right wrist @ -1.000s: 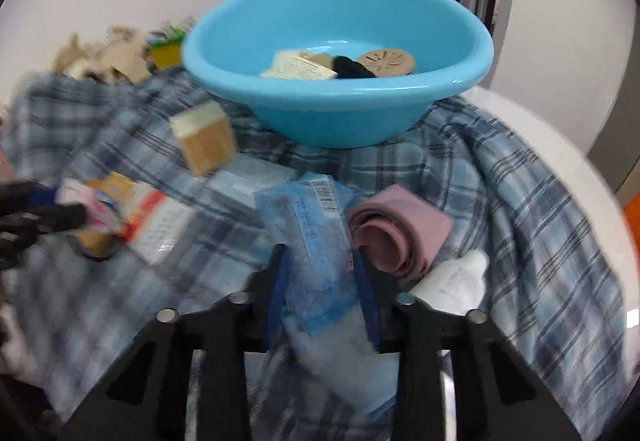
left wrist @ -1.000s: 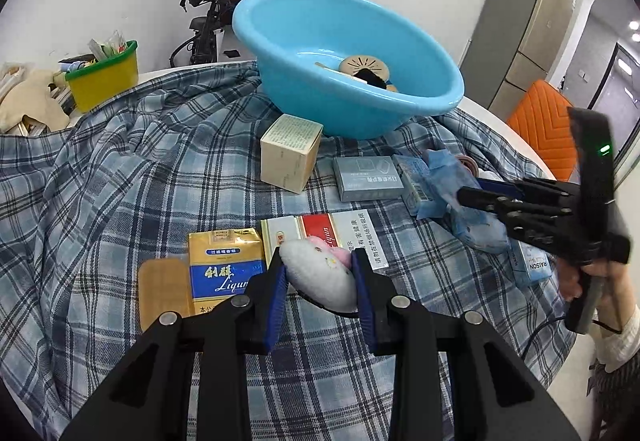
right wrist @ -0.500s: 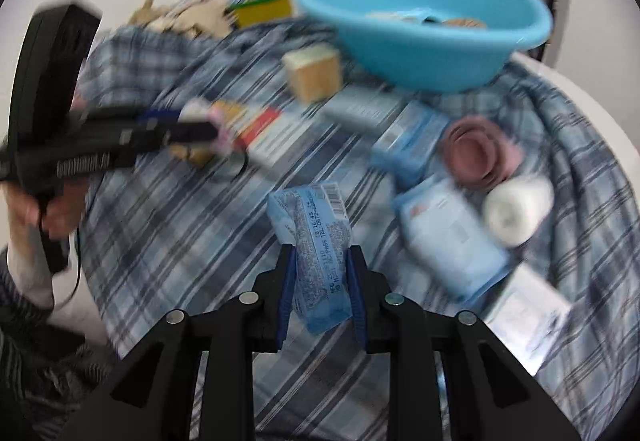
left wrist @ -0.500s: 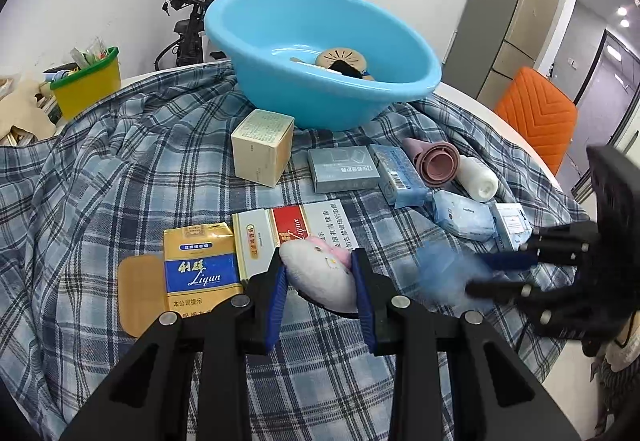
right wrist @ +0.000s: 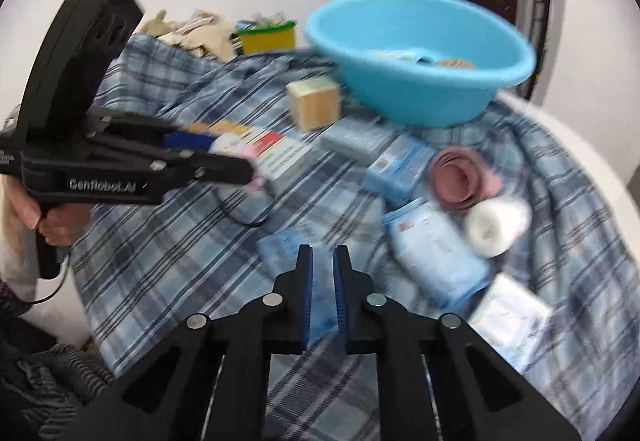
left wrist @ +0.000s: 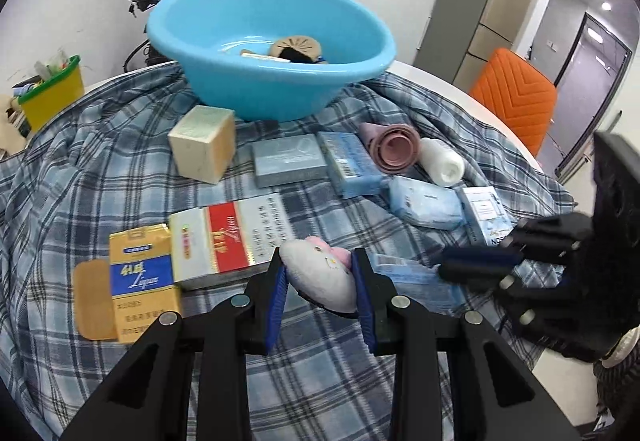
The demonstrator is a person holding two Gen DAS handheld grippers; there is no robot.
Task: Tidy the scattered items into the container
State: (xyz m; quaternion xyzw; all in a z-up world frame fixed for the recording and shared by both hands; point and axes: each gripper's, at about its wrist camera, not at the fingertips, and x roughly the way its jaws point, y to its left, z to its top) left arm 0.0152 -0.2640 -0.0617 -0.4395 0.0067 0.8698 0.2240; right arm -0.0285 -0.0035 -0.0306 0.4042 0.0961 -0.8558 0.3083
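Basin [left wrist: 260,97] is found straight ahead of and above the left gripper [left wrist: 318,261], past the flat cartons [left wrist: 224,237]. The white plush toy [left wrist: 324,281] is clamped crosswise between that claw's pads, ready to be carried forward over the near rim. The right gripper [right wrist: 320,253] is seen with its jaws drawn together and nothing thick between them. The blue packet [right wrist: 280,245] is left on the plaid cloth [left wrist: 320,381] just beneath its tips, and from there the basin is set ahead and to the right, so the left hand is judged better placed.
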